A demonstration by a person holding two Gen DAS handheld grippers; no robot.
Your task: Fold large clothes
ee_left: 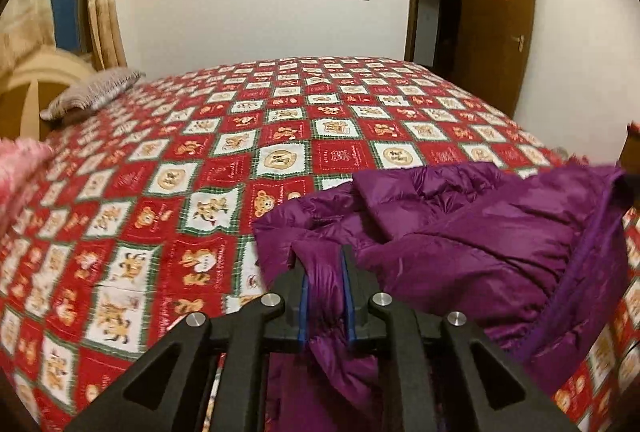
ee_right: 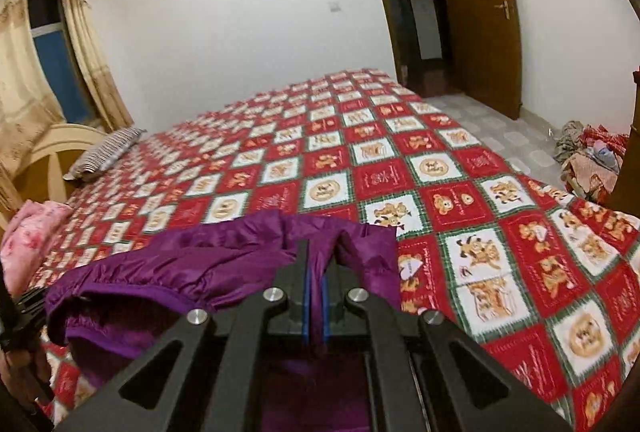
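Note:
A purple puffy jacket (ee_left: 472, 232) lies bunched on the near part of the bed, which has a red and white patchwork cover (ee_left: 200, 167). My left gripper (ee_left: 325, 260) is shut on a fold of the jacket's left edge; purple fabric fills the gap between its blue pads. In the right wrist view the jacket (ee_right: 192, 268) spreads to the left, and my right gripper (ee_right: 318, 256) is shut on a thin fold of its right edge. Both grippers hold the jacket low over the bed cover (ee_right: 480, 216).
A striped pillow (ee_left: 94, 91) lies at the bed's far left by a cream headboard (ee_left: 28, 79). Pink bedding (ee_right: 28, 236) sits at the left edge. A heap of clothes (ee_right: 588, 155) lies on the floor at right. An open wooden door (ee_right: 476, 11) stands behind the bed.

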